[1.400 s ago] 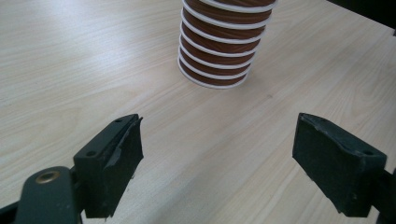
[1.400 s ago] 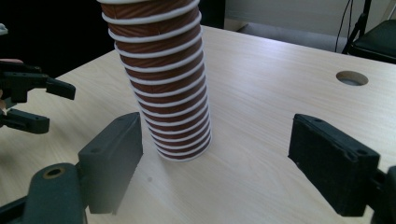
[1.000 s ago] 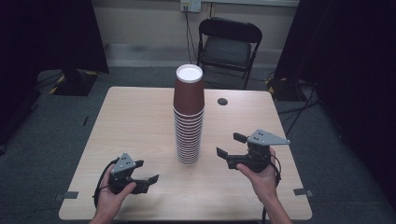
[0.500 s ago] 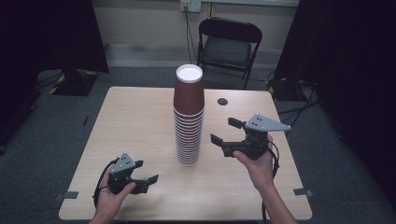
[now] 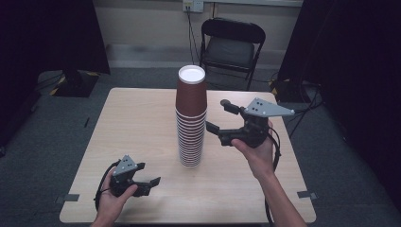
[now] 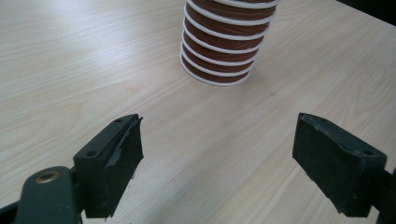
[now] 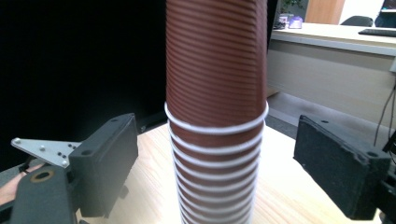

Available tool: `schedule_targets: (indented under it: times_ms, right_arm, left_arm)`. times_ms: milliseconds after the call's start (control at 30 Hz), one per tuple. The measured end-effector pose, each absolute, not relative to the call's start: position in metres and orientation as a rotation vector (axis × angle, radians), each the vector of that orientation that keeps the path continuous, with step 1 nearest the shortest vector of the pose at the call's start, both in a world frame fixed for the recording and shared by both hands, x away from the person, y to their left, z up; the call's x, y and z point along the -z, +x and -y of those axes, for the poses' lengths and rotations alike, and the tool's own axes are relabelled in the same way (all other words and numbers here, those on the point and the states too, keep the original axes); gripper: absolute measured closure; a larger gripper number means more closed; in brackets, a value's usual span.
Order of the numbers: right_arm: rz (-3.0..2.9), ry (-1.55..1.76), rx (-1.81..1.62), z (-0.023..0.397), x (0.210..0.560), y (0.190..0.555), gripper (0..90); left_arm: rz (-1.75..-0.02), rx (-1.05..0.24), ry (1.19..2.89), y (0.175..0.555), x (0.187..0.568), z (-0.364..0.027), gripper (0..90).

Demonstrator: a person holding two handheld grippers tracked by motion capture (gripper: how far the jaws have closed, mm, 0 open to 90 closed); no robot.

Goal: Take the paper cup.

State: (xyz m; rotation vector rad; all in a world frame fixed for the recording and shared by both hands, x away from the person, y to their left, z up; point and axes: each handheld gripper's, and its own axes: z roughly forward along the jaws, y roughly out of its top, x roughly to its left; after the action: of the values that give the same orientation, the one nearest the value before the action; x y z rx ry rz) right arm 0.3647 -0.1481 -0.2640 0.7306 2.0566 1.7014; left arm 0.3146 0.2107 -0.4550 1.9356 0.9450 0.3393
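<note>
A: Start at the near edge. What are the left tongs (image 5: 150, 182) doing?

B: Resting low on the bench (image 5: 142, 127), in the same spot as a second ago. In the left gripper view the jaws stand wide apart with only bare wood between them, and the foot of the cup stack (image 6: 223, 46) sits farther off, well clear of them.

A: And the right side?

B: That is where the change is. A second ago the right tongs (image 5: 218, 116) hung low beside the lower cups; now the hand has lifted them to the height of the top cup (image 5: 191, 92), just right of the stack. The jaws have just been opening, and nothing is pinched between them.

A: So no grip yet?

B: None. In the right gripper view the stack (image 7: 215, 116) stands between the two black jaws with a clear gap on either side, the rim of the top cup about level with them.

A: Where does the stack stand?

B: Upside down, upright, near the middle of the bench, white bases upward. Beyond the far edge there is a black folding chair (image 5: 231, 45).

A: What does it mean for the job?

B: I would judge the right hand is lining up to take the top cup off. It still has to move in and close on it.
</note>
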Motion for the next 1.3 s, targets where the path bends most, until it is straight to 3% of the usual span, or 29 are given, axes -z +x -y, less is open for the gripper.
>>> schedule_targets:
  times_ms: [700,1300]
  right_arm:
    - [-2.052,0.680,-1.762,0.111,0.219,0.403,13.3]
    - [-2.095,0.675,-1.756,0.084,0.214,0.430,13.2]
  left_arm:
    - [-0.945,-0.335,1.932,0.315,0.455,-0.212,15.7]
    - [-0.944,-0.332,1.933,0.315,0.455,-0.212,15.8]
